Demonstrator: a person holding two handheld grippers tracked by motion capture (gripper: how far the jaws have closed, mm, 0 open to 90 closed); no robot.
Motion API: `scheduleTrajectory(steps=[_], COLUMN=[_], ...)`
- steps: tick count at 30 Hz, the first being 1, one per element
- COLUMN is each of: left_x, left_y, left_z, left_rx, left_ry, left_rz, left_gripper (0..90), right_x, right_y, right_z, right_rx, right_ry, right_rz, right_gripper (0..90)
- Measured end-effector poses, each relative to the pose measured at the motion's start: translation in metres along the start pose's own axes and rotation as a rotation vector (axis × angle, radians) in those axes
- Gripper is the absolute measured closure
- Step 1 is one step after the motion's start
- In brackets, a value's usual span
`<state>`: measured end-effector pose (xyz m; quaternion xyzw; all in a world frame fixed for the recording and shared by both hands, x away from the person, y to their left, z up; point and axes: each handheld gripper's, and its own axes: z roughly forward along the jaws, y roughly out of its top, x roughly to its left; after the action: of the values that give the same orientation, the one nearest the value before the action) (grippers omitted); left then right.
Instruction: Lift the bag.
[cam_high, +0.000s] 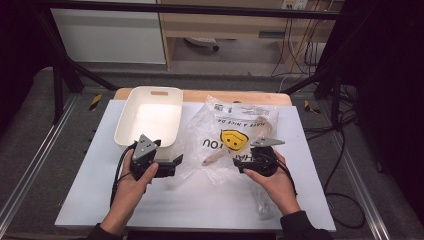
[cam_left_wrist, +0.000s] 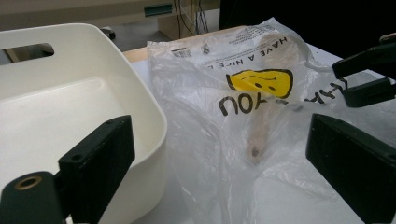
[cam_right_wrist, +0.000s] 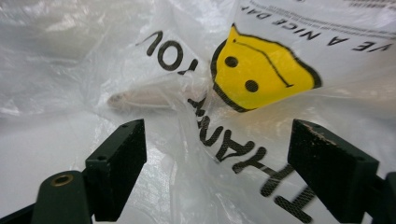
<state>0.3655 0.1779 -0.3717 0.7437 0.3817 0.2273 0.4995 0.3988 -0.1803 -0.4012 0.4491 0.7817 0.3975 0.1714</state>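
Observation:
A clear plastic bag (cam_high: 227, 127) printed with a yellow smiley face and "THANK YOU" lies crumpled on the white table. Inside it rests a pale wooden utensil (cam_high: 216, 157), its handle end toward the bag's near side. My left gripper (cam_high: 177, 162) stands open at the bag's left edge, beside the white tub (cam_high: 122, 125). In the left gripper view its jaws (cam_left_wrist: 219, 135) frame the utensil handle (cam_left_wrist: 259, 135) through the film. My right gripper (cam_high: 239, 165) is open at the bag's near right. In the right gripper view (cam_right_wrist: 217, 135) loose bag film (cam_right_wrist: 261, 70) lies between the spread jaws, untouched by the pads.
The white tub (cam_left_wrist: 140, 93) with a slot handle stands at the back left, nothing visible in it. A wooden board edge (cam_high: 200, 95) runs along the table's far side. Black frame posts and cables flank the table. Bare white tabletop (cam_high: 200, 200) lies in front of both hands.

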Motion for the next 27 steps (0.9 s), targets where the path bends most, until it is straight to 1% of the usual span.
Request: scheduleTrajectory(steps=[1,3,5,8,9,11,13,14,16,18,20,23,26,27], left_x=[0.001,0.003,0.004,0.005,0.006,0.007,0.009,0.010,0.012,0.013,0.012,0.010,0.009,0.009], left_y=[-0.001,-0.005,-0.010,-0.015,-0.017,-0.023,-0.028,-0.029,-0.033,-0.035,-0.035,-0.036,-0.037,-0.037], left_z=[-0.002,-0.008,-0.014,-0.022,-0.024,-0.026,-0.027,-0.029,-0.031,-0.032,-0.032,-0.034,-0.034,-0.034], left_rx=[-0.007,-0.018,-0.024,-0.045,-0.046,-0.032,-0.021,-0.018,-0.025,-0.027,-0.036,-0.040,-0.036,-0.034], left_ry=[-0.003,-0.001,0.006,0.028,0.034,0.038,0.039,0.043,0.050,0.044,0.035,0.054,0.060,0.062], left_rz=[-0.002,-0.018,-0.013,-0.020,-0.019,-0.017,-0.022,-0.023,-0.030,-0.027,-0.036,-0.024,-0.011,-0.007], left_gripper=[7.8,7.9,8.2,9.1,9.1,9.1,9.2,9.4,9.8,9.9,10.0,10.5,10.6,10.6], right_x=[-0.002,-0.007,-0.012,-0.021,-0.023,-0.028,-0.032,-0.034,-0.038,-0.040,-0.042,-0.041,-0.042,-0.041], right_y=[0.000,0.000,-0.001,-0.006,-0.008,-0.014,-0.021,-0.025,-0.033,-0.042,-0.050,-0.061,-0.068,-0.070], right_z=[-0.004,-0.015,-0.025,-0.035,-0.037,-0.039,-0.039,-0.040,-0.040,-0.041,-0.041,-0.038,-0.034,-0.033], right_rx=[-0.018,-0.040,-0.066,-0.065,-0.062,-0.060,-0.044,-0.044,-0.024,0.001,0.028,0.068,0.101,0.106], right_ry=[-0.009,-0.024,-0.051,-0.084,-0.094,-0.105,-0.121,-0.125,-0.132,-0.136,-0.134,-0.140,-0.124,-0.127], right_rz=[0.006,0.038,0.049,0.058,0.073,0.100,0.113,0.121,0.124,0.132,0.139,0.135,0.146,0.146], right_gripper=[17.1,14.1,11.0,7.8,8.0,8.9,9.4,9.7,9.4,9.7,10.0,10.0,10.1,10.3])
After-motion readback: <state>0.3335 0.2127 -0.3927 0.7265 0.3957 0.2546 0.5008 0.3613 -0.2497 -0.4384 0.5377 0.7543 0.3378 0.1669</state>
